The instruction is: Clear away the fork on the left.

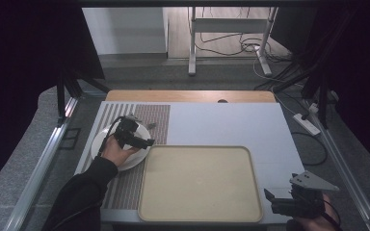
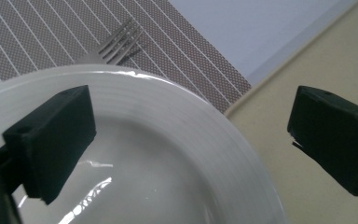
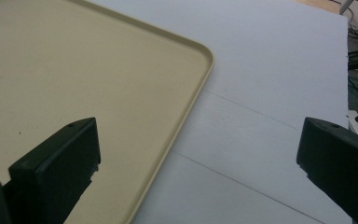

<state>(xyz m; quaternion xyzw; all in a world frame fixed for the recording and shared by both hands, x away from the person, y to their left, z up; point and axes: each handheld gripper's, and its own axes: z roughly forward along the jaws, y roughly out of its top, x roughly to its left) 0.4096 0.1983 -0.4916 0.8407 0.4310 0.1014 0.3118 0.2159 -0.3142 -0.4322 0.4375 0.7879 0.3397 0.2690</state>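
A white plate (image 1: 99,144) rests on a brown striped placemat (image 1: 125,187) at the table's left. My left gripper (image 1: 147,143) hovers over the plate's right side, open. In the left gripper view its jaws stand wide apart above the plate (image 2: 168,163), one over the bowl, the other over the beige tray (image 2: 335,56), with the gripper (image 2: 196,130) holding nothing. A fork (image 2: 116,44) lies on the placemat (image 2: 51,37) just beyond the plate. My right gripper (image 1: 271,202) sits at the front right, open and empty, its jaws (image 3: 198,158) straddling the corner of the tray (image 3: 98,70).
The beige tray (image 1: 200,183) fills the table's front middle and holds nothing. The fork (image 1: 151,126) lies behind the plate. A grey table mat (image 1: 221,125) stretches behind and right of the tray. Metal rails run along both table sides, and cables lie on the floor.
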